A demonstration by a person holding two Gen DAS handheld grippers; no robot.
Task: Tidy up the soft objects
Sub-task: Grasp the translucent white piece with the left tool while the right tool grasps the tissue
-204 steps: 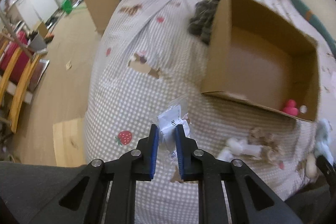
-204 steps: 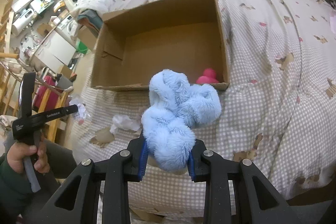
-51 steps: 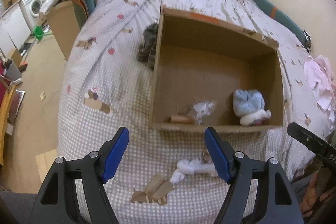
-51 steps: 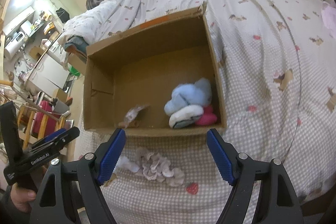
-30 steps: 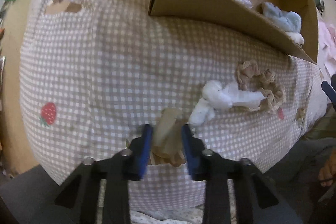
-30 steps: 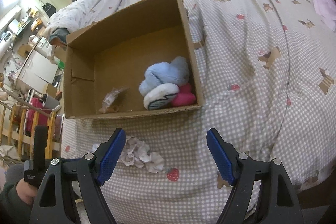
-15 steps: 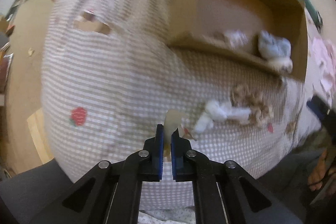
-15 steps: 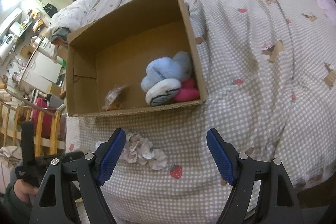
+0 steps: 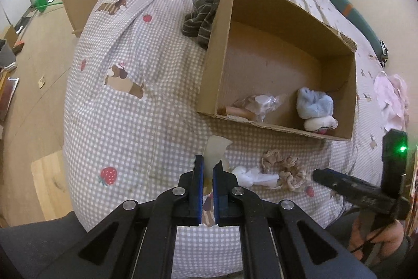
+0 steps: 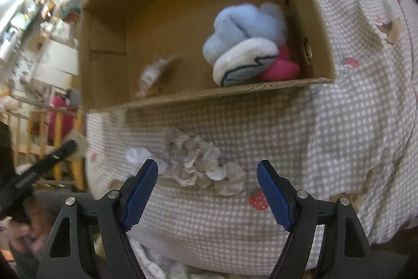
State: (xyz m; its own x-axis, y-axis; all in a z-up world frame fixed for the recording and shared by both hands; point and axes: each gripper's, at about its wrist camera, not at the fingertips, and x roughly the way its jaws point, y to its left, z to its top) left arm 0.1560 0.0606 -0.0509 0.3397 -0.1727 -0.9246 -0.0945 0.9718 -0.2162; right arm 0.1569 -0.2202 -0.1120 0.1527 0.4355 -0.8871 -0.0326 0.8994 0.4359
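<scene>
My left gripper (image 9: 207, 169) is shut on a thin beige soft piece (image 9: 214, 149) and holds it above the checked bedspread. The open cardboard box (image 9: 219, 51) lies ahead on the bed; it holds a blue plush toy (image 9: 314, 106) and a clear bag (image 9: 261, 103). A beige scrunchie (image 9: 284, 169) and a white cloth (image 9: 254, 178) lie in front of the box. My right gripper (image 10: 207, 191) is open and empty, low over the scrunchie (image 10: 203, 161). The box (image 10: 209, 93), blue plush (image 10: 245, 30) and a pink toy (image 10: 280, 68) show beyond it.
A dark striped cloth (image 9: 202, 15) lies against the box's left side. Pink clothing (image 9: 392, 98) lies at the bed's right. The bed's edge drops to a wooden floor (image 9: 34, 85) on the left. Wooden chairs (image 10: 39, 137) stand left of the bed.
My left gripper closed on the beige piece and has lifted it off the bedspread. My right gripper has dropped closer to the scrunchie, still open.
</scene>
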